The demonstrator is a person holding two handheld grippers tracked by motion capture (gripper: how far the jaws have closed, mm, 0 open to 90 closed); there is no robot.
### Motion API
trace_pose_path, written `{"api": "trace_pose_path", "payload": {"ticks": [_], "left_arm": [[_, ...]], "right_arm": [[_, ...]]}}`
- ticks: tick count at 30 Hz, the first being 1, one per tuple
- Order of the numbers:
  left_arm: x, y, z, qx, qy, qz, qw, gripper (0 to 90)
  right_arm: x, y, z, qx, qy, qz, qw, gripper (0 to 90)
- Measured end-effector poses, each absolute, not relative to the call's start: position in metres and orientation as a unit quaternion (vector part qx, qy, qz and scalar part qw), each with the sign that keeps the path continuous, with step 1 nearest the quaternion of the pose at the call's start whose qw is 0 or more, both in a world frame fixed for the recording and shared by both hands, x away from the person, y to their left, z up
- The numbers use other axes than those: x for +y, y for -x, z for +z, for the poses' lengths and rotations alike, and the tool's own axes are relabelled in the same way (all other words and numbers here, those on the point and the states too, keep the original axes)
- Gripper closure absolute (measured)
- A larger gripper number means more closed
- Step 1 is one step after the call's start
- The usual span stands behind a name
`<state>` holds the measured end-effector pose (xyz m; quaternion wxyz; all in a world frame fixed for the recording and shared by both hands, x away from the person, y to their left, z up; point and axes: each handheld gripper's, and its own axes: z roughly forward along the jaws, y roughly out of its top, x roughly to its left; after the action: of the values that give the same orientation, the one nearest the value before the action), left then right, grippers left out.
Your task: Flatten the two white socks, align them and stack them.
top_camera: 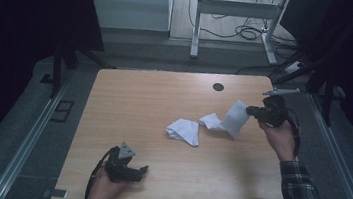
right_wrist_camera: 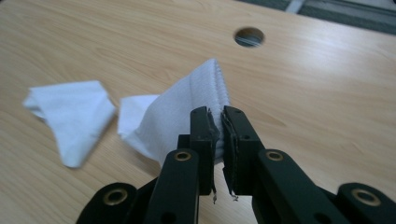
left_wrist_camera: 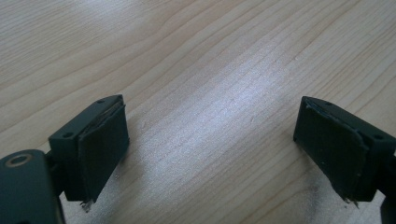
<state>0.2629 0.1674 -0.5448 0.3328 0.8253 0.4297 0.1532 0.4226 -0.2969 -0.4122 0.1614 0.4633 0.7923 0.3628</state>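
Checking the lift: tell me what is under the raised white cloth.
Under the white cloth, lifted by the right claw, bare wooden table shows. Its far end still rests on the table, covering what lies beneath.

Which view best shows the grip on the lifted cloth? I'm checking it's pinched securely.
The right gripper view: the right gripper has its jaws shut on the white cloth edge. The high view shows it small, far off.

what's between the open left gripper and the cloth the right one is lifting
Nothing visible. Bare table lies between the left gripper and the white cloth pinched by the right gripper. The second folded cloth lies just left of that path.
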Motion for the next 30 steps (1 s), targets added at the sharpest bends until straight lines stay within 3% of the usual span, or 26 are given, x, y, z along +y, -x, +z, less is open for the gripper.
{"api": "trace_pose_path", "payload": {"ticks": [12,18,24,30], "left_arm": [[0.167,-0.263,-0.545,0.429,-0.826,0.154,0.333,10.1],[0.167,-0.263,-0.545,0.429,-0.826,0.154,0.333,10.1],[0.167,-0.263,-0.545,0.432,-0.824,0.154,0.333,10.1],[0.167,-0.263,-0.545,0.432,-0.824,0.154,0.333,10.1]], "right_arm": [[-0.358,-0.420,-0.487,0.771,-0.544,0.309,0.122,79.3],[-0.369,-0.416,-0.501,0.769,-0.553,0.296,0.124,65.0],[-0.338,-0.414,-0.475,0.784,-0.508,0.338,0.115,64.2],[-0.284,-0.418,-0.471,0.813,-0.451,0.355,0.093,62.8]]}}
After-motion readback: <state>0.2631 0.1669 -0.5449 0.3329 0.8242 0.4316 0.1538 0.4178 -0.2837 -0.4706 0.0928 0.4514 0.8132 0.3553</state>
